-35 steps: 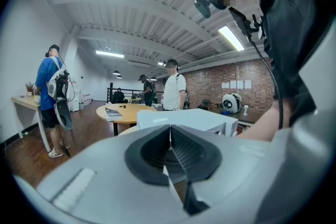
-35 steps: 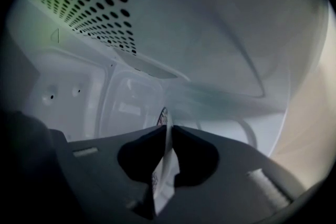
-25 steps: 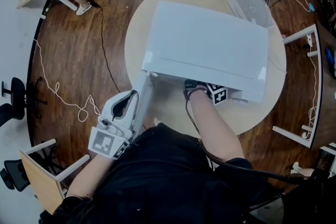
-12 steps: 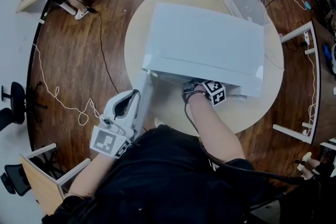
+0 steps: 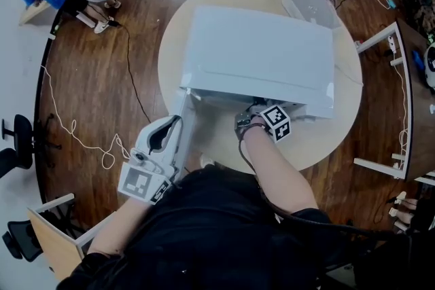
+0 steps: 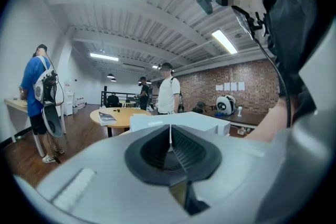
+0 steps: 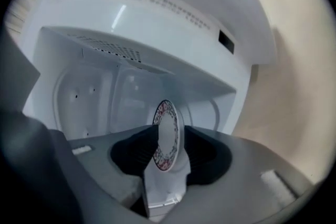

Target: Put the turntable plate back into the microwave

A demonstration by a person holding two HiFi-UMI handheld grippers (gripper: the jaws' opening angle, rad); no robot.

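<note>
Head view shows the person's right forearm reaching over the near edge of the round worktop [image 5: 319,142], with the right hand [image 5: 250,127] at the open front of the microwave [image 5: 262,54]. Right gripper view looks into the white cavity. The right gripper [image 7: 168,139] has its jaws opening, and the turntable plate [image 7: 167,126] sits edge-on between the pads, not pressed. The left gripper [image 6: 170,141] is held near level beside the open door [image 5: 185,120], its jaws closed together on nothing.
</note>
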